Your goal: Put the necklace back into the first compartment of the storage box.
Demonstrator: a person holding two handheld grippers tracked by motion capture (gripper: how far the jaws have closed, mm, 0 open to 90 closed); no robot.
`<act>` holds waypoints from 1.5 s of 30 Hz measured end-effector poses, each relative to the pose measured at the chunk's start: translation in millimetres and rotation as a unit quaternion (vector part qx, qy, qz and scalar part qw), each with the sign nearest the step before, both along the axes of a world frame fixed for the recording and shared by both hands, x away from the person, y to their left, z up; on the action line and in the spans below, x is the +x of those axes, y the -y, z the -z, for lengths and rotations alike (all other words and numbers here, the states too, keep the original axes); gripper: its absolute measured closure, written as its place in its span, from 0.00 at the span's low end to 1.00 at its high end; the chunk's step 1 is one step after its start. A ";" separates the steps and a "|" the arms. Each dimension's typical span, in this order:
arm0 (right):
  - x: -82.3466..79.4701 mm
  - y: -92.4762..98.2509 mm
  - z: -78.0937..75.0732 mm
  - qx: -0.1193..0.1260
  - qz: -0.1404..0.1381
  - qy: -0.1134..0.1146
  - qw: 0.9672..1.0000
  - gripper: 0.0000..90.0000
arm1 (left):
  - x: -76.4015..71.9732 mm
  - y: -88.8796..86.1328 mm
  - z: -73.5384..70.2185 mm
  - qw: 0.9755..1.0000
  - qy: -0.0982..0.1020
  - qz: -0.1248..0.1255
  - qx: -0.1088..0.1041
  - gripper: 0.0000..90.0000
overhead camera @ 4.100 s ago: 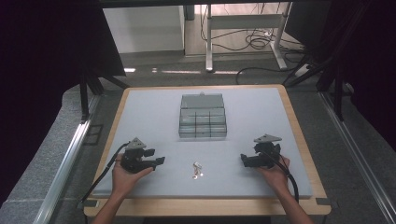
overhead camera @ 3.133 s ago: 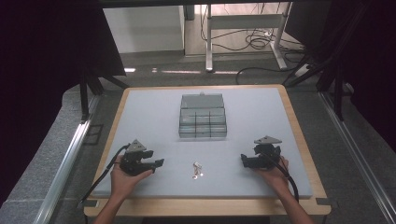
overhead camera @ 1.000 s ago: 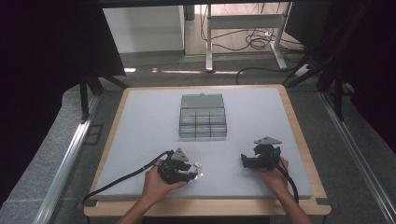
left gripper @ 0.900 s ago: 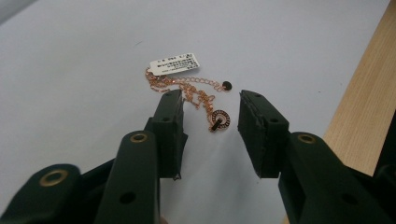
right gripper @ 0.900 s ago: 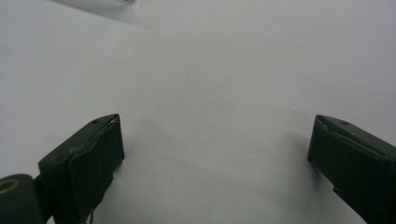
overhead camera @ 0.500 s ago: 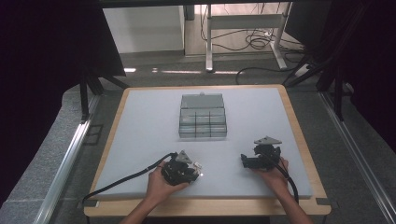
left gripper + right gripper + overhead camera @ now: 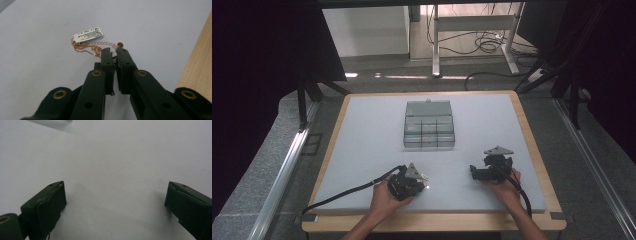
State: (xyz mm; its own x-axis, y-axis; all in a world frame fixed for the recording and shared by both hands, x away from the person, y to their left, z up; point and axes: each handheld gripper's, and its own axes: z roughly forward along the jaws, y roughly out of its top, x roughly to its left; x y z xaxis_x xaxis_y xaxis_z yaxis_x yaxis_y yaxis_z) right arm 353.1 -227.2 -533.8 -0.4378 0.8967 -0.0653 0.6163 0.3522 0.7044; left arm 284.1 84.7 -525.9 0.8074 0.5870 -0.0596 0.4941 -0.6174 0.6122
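Surface: pale grey mat (image 7: 362,150) lay over a wooden tabletop (image 7: 532,145), with dark floor, cables and a metal frame beyond the far edge.
Left gripper: the left gripper (image 7: 114,53) sat near the front edge of the tabletop, a little left of the middle, seen from above at (image 7: 408,181); its jaws had just been closing and stood almost together.
What it held: a rose-gold chain (image 7: 86,46) was pinched between the jaw tips at one end, the rest of it lying loose on the mat just beyond them.
Chain details: a white printed tag (image 7: 88,34) lay at the far side of the chain, and a small round disc (image 7: 120,44) sat at the chain's end just past the tips.
Left hand: the left hand (image 7: 382,200) came in from the front edge, a black cable (image 7: 342,194) trailing toward the front left corner.
Right gripper: the right gripper (image 7: 115,202) rested near the front edge toward the right side, seen from above at (image 7: 490,168); its jaws stood wide apart over bare mat, holding nothing.
Right hand: the right hand (image 7: 507,186) gripped it from behind.
Box: a clear box with compartments (image 7: 429,125) stood at the middle of the tabletop, toward the far edge, well apart from both grippers.
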 end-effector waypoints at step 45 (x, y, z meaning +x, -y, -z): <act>0.2 0.1 0.0 0.001 0.000 0.000 1.000 0.03 | 1.7 -43.1 -42.8 0.995 0.023 -0.016 -0.098 0.97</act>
State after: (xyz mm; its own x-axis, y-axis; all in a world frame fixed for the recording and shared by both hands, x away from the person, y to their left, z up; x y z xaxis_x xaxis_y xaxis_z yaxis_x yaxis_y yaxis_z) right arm 353.3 -227.4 -533.8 -0.4381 0.8967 -0.0635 0.6169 0.3513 0.7043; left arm 285.8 127.8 -483.1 0.7929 0.5935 -0.1380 0.4798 -0.4686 0.7418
